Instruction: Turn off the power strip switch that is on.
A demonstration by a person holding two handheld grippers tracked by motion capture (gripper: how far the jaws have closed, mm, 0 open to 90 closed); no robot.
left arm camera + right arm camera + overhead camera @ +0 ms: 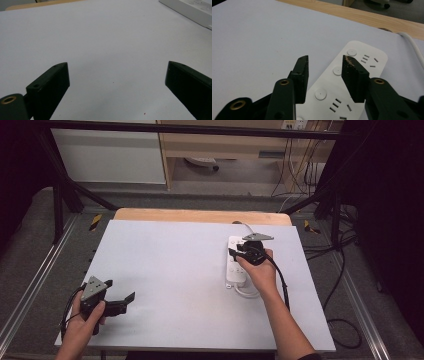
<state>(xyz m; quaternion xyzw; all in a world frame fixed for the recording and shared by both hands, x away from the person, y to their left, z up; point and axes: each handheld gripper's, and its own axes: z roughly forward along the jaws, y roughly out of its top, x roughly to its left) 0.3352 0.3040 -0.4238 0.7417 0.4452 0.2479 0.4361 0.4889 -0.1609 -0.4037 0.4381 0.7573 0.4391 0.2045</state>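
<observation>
Near the front left corner of the table (165, 265), the left gripper (122, 296) rests low in a person's left hand (82, 322), with nothing close to it. Its two black jaws are spread wide apart and hold nothing. From the left gripper view, a white corner of the power strip (190, 11) sits far ahead and to the right, cut off by the edge.

Over to the right, the right gripper (236, 251) hangs over the power strip (236, 262), held by the person's right hand (262, 270). Its two jaws are partly open, and nothing is squeezed between them. The strip lies right under and just past the jaw tips. From above, the hand and gripper hide the middle of the strip.

The strip is one long, flat, smooth white piece of plastic with round corners. In the right gripper view, three round white buttons (320, 95) can be counted in a row, with small dark slots beside them. More of the strip is hidden behind the jaws. One white cord (412, 45) leaves its far end. The table top is plain, smooth and pale grey, with a wooden edge (200, 215) at the back.
</observation>
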